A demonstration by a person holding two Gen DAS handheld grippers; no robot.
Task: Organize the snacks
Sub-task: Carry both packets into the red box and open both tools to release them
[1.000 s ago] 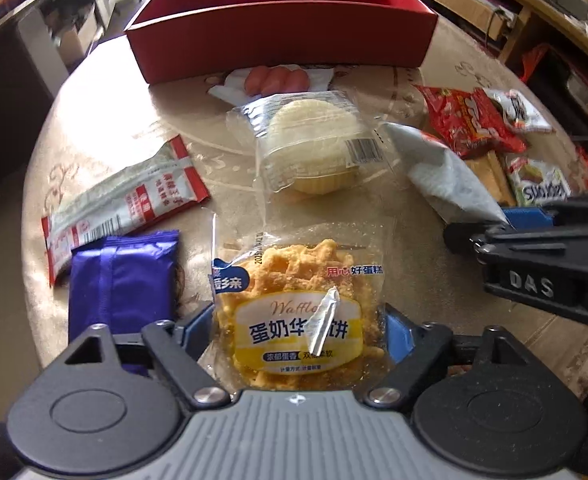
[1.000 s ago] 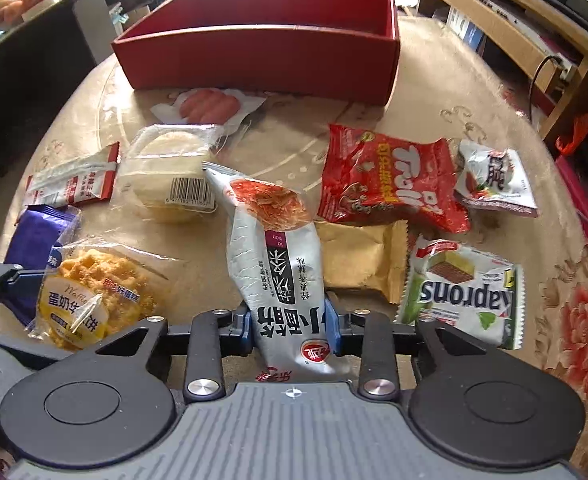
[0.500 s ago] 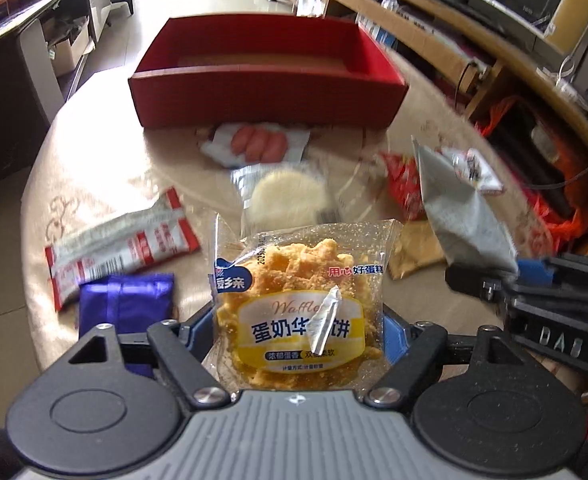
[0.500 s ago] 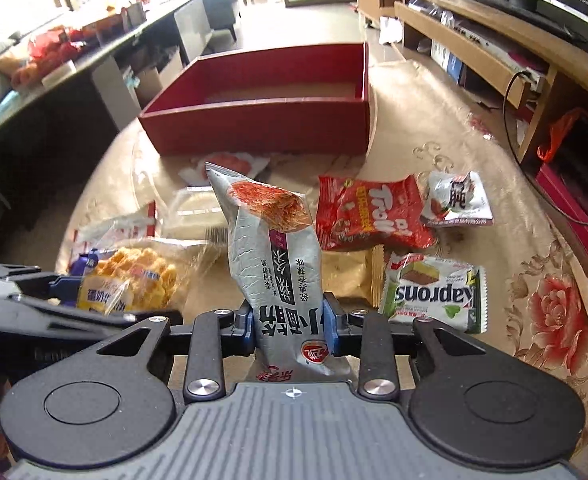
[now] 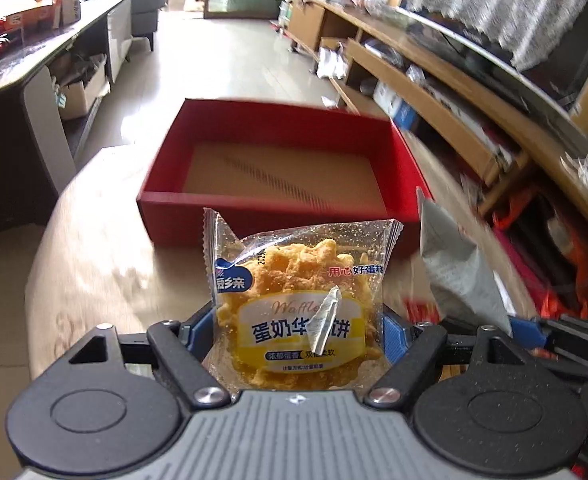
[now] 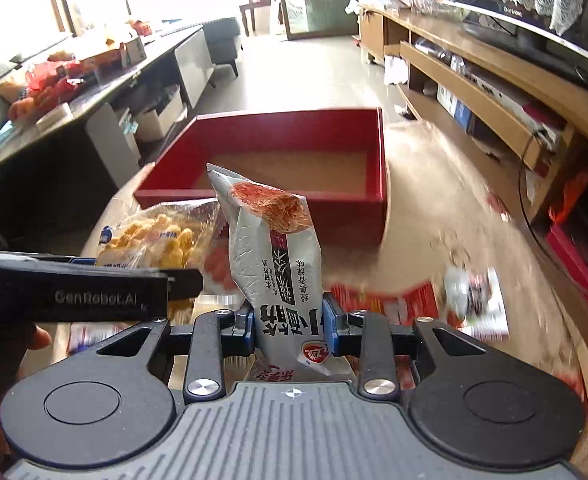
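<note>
Our left gripper point(image 5: 298, 330) has its jaws about half spread and clamped on a clear-wrapped waffle cake point(image 5: 294, 312), its yellow label reading "Waffle" above Chinese characters. Seen from the right, the side of that gripper reads "GenRobot.AI". Our right gripper point(image 6: 290, 326) has its jaws drawn in as far as they go, pinching a silver snack packet point(image 6: 274, 248) printed with Chinese writing, standing upright. Straight ahead of both pairs of jaws sits a red box point(image 5: 230, 208) with a bare brown floor. Blurred packets lie on the table point(image 6: 414, 208) to the right.

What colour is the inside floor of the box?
Tan-brown, inside the red box; clearest in the left wrist view.
</note>
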